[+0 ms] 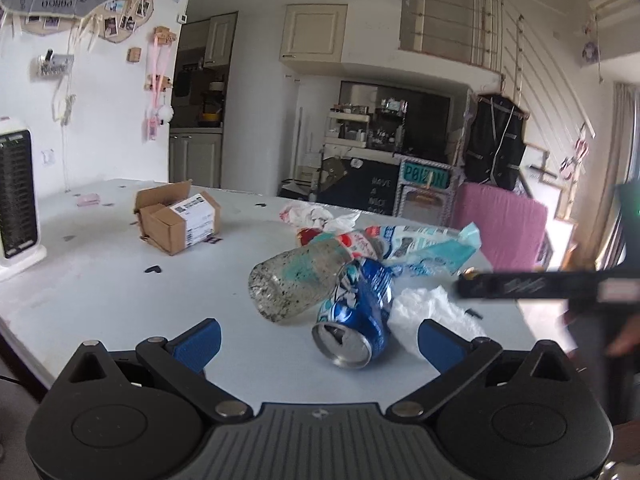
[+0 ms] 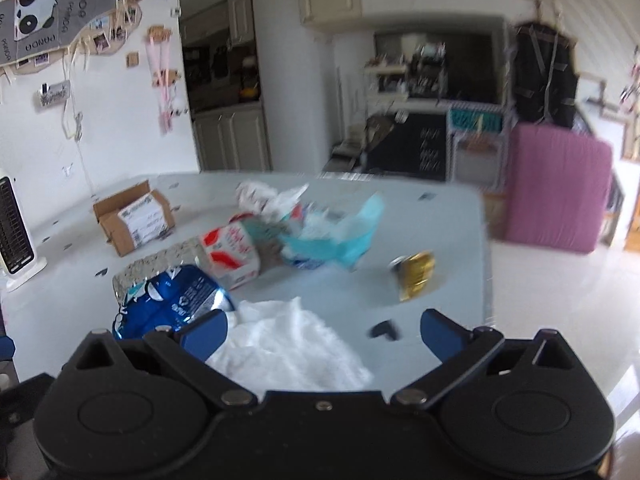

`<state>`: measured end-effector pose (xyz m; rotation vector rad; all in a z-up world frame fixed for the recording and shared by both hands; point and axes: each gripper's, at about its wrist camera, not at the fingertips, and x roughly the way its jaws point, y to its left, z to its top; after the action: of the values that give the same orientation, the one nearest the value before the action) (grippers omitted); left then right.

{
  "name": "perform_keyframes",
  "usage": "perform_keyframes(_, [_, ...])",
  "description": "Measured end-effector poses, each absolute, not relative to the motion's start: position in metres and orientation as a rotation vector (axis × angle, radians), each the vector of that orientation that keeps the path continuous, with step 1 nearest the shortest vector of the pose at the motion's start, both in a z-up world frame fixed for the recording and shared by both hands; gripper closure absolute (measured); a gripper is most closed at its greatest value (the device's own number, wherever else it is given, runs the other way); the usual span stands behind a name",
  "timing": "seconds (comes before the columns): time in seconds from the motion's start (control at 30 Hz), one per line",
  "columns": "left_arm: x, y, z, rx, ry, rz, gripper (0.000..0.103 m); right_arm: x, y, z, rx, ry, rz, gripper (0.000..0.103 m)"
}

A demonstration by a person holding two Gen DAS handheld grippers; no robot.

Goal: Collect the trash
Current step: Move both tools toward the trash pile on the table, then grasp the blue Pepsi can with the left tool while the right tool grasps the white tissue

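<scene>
Wall panda board (image 2: 44,20) reads "PANDA"; chalkboard sign (image 1: 425,179) reads "POIZON".

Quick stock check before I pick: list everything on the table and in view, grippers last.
blue can: 1, crushed, on its side, table front
glass jar: 1, clear speckled, on its side, touching the can
white tissue: 1, crumpled, front right of can
teal wrapper: 1, behind can
gold wrapper: 1, right, apart
cardboard box: 1, brown, open, far left
heater: 1, white, left edge
table: 1, pale grey
left gripper: open, empty
right gripper: open, over tissue
</scene>
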<state>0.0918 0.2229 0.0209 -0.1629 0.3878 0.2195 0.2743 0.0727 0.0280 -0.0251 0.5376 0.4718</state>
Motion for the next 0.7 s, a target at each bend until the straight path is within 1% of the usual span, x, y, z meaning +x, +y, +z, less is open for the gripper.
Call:
perform_keyframes(0.27, [0.123, 0.238, 0.038, -0.21, 0.353, 0.077, 0.002, 0.304, 0.107, -0.007, -0.04, 0.654, 0.584, 0.001])
perform_keyframes(0.37, [0.149, 0.241, 0.042, -0.186, 0.399, 0.042, 0.009, 0.306, 0.111, -0.016, -0.036, 0.702, 0.622, 0.014])
perform_keyframes(0.43, [0.166, 0.243, 0.041, -0.172, 0.435, 0.026, 0.012, 0.303, 0.111, -0.019, -0.049, 0.693, 0.626, 0.015])
perform_keyframes(0.47, [0.176, 0.246, 0.04, -0.168, 0.457, 0.018, 0.016, 0.3, 0.112, -0.02, -0.065, 0.684, 0.626, 0.016])
perform_keyframes(0.5, [0.184, 0.249, 0.039, -0.169, 0.479, 0.009, 0.02, 0.299, 0.114, -0.022, -0.085, 0.675, 0.623, 0.019])
perform_keyframes(0.53, [0.192, 0.252, 0.037, -0.172, 0.504, 0.002, 0.021, 0.296, 0.115, -0.023, -0.106, 0.666, 0.619, 0.02])
perform_keyframes(0.57, [0.202, 0.255, 0.034, -0.179, 0.541, -0.002, 0.023, 0.294, 0.116, -0.023, -0.118, 0.664, 0.621, 0.023])
perform_keyframes(0.6, [0.21, 0.257, 0.033, -0.185, 0.573, -0.008, 0.026, 0.294, 0.115, -0.023, -0.122, 0.662, 0.624, 0.029])
perform_keyframes(0.63, [0.217, 0.259, 0.03, -0.189, 0.602, -0.017, 0.027, 0.293, 0.114, -0.023, -0.125, 0.66, 0.623, 0.032])
perform_keyframes(0.7, [0.23, 0.26, 0.025, -0.187, 0.668, -0.04, 0.031, 0.292, 0.11, -0.021, -0.134, 0.656, 0.624, 0.046])
